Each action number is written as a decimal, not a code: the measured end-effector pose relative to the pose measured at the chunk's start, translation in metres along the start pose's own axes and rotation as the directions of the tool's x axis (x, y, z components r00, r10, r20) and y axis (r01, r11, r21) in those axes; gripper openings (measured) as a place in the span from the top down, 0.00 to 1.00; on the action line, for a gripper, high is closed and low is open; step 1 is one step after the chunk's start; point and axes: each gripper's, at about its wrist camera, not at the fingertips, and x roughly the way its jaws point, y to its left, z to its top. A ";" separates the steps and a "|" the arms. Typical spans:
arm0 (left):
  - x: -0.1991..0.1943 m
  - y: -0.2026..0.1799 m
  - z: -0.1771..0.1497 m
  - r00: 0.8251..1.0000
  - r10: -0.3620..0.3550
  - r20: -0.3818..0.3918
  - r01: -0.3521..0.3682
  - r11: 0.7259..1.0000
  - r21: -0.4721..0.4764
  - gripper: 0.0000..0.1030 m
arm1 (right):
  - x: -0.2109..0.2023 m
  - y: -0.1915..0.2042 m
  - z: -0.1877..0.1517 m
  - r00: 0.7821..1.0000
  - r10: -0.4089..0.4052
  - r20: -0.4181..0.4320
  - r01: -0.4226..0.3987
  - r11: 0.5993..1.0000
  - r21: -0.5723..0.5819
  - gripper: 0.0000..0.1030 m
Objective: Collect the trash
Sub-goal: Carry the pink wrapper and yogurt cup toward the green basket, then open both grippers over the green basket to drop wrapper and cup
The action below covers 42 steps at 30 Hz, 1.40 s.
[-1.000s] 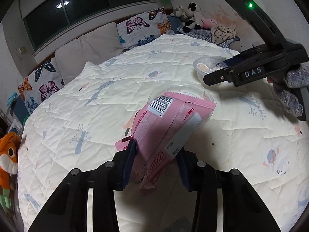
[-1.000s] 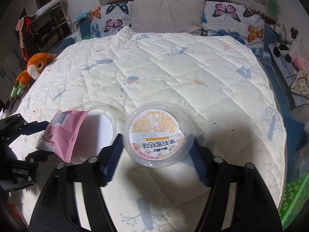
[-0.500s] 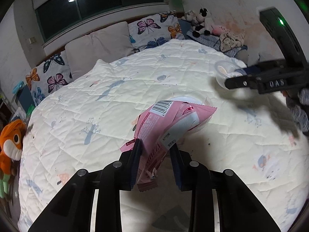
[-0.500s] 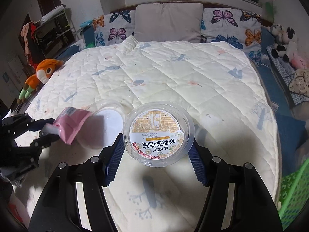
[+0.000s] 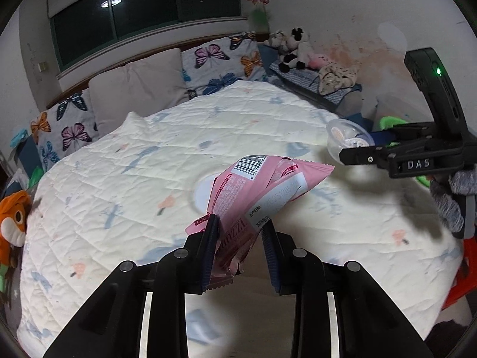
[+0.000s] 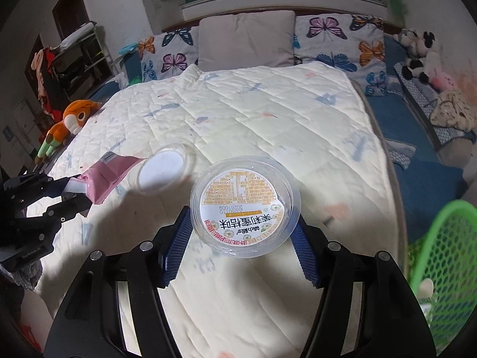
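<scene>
My left gripper (image 5: 238,238) is shut on a pink snack wrapper (image 5: 262,191) with a barcode and holds it above the quilt. The left gripper (image 6: 68,197) and the wrapper (image 6: 110,176) also show at the left of the right wrist view. My right gripper (image 6: 241,235) is shut on a clear plastic cup (image 6: 244,208) with a printed label lid, held above the bed. It also shows in the left wrist view (image 5: 345,140), with the right gripper (image 5: 351,155) at the right. A clear round lid (image 6: 164,173) lies on the quilt, and it shows in the left wrist view (image 5: 202,191), partly hidden behind the wrapper.
A cream quilted bed (image 6: 268,113) fills both views, with butterfly pillows (image 6: 337,38) at its head. A green mesh basket (image 6: 444,268) stands at the bed's right side. An orange plush toy (image 6: 71,119) lies at the left edge. Stuffed animals (image 5: 292,50) sit by the wall.
Both grippers have risen and pulled back from the bed with their loads. The wrapper has lifted off the clear lid, which stays on the quilt. The green basket has come into the right wrist view.
</scene>
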 end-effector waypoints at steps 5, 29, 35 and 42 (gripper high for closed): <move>0.001 -0.026 0.007 0.999 -0.034 0.007 0.034 0.999 0.014 0.71 | -0.021 -0.017 -0.017 1.000 -0.024 0.002 0.024 0.999 0.038 0.37; 0.021 -0.169 0.061 0.972 -0.234 0.019 0.230 0.965 0.123 0.71 | -0.110 -0.148 -0.091 0.977 -0.214 0.022 0.201 0.944 0.263 0.37; 0.034 -0.203 0.077 0.963 -0.269 0.002 0.266 0.952 0.148 0.71 | -0.127 -0.183 -0.114 0.966 -0.260 0.006 0.243 0.912 0.331 0.36; 0.050 -0.237 0.092 0.954 -0.300 -0.024 0.300 0.939 0.168 0.71 | -0.140 -0.211 -0.129 0.964 -0.265 0.002 0.242 0.884 0.399 0.29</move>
